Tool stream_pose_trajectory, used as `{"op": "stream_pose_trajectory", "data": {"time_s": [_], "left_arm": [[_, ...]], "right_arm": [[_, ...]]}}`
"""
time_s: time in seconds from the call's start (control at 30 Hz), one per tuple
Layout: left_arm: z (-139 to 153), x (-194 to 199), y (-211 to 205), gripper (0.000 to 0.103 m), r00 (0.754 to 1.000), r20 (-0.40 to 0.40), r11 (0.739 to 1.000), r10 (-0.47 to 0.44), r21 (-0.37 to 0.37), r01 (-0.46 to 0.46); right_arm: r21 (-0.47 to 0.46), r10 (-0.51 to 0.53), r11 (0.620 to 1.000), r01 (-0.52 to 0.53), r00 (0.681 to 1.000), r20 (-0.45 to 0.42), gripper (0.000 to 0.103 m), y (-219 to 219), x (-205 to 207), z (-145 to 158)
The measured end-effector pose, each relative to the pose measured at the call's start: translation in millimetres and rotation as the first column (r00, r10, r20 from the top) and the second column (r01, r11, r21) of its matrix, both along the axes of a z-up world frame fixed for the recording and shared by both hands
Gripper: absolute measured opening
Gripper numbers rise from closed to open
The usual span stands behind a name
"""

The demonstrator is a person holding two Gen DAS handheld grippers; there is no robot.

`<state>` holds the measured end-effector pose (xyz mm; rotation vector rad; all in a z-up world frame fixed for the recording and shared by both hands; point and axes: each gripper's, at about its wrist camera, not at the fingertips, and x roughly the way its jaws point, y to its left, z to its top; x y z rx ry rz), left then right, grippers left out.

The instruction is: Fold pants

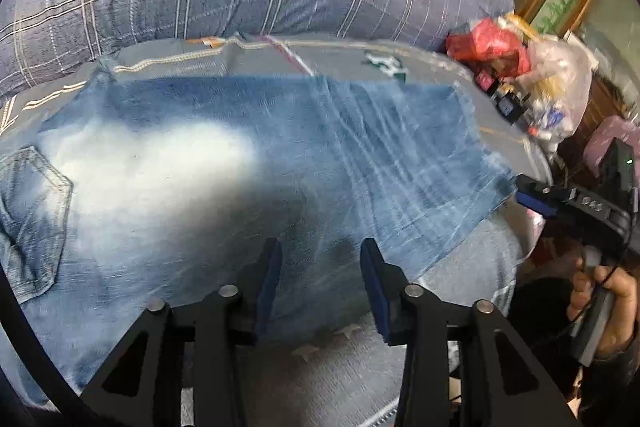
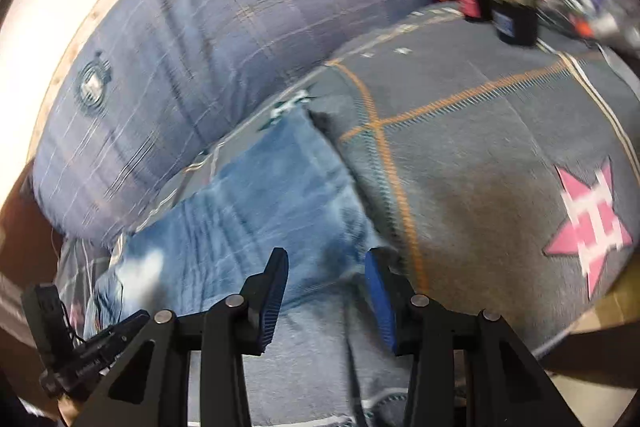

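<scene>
The pants (image 1: 208, 163), faded blue denim with a whitish worn patch and a back pocket (image 1: 34, 211), lay flat across the grey bedspread (image 1: 344, 55) under the left gripper (image 1: 320, 267), its jaws wide and empty, while the right wrist view showed them creased beside a plaid pillow (image 2: 208, 39), the right gripper (image 2: 326, 279) likewise spread and holding nothing.

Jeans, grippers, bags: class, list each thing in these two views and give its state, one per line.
jeans: spread flat on the bed, not gripped
left gripper: open, fingers above the jeans
right gripper: open, at the jeans' edge
red bag: crumpled
clear bag: stuffed full
</scene>
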<state>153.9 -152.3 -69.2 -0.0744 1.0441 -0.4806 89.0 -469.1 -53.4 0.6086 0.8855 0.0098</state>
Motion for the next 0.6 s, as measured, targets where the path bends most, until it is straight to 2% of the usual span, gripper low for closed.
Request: {"op": "stream_pose_trajectory", "data": {"time_s": [0.03,0.07,0.17,0.23,0.37,0.5,0.6], "left_arm": [[-7.3,1.1,-2.1,0.054,1.0,-0.016,1.0,-0.016,0.014,0.016],[-7.9,-3.5,-3.8,0.058,0.999,0.028,0.999,-0.039,0.025,0.038],[-5.8,-11.7,-16.2,0.062,0.993,0.066,0.99,-0.097,0.112,0.089],[-2.1,-10.7,-22.3,0.062,0.994,0.042,0.986,-0.102,0.14,0.096],[18.7,1.8,-34.8,0.062,0.995,0.021,0.994,-0.098,0.048,0.097],[30.8,26.2,-58.4,0.062,0.994,-0.028,0.994,-0.104,-0.025,0.103],[33.3,41.3,-84.1,0.062,0.992,-0.032,0.992,-0.124,-0.032,0.123]], "right_arm": [[0.015,-0.015,1.0,0.016,1.0,-0.01,0.052,-3.1,-2.5,-4.6],[0.033,-0.031,0.999,0.032,0.999,-0.019,0.055,-6.4,-4.9,-8.5],[0.103,-0.055,0.993,0.058,0.998,-0.029,0.055,-12.6,-11.3,-18.7],[0.139,-0.056,0.988,0.06,0.998,-0.027,0.055,-13.5,-15.0,-24.5],[0.211,-0.054,0.976,0.057,0.998,-0.019,0.055,-16.7,-13.4,-36.0],[0.312,-0.088,0.946,0.082,0.996,0.005,0.055,-26.7,-5.8,-44.0],[0.378,-0.104,0.922,0.087,0.994,0.026,0.056,-31.8,-4.7,-49.6]]}}
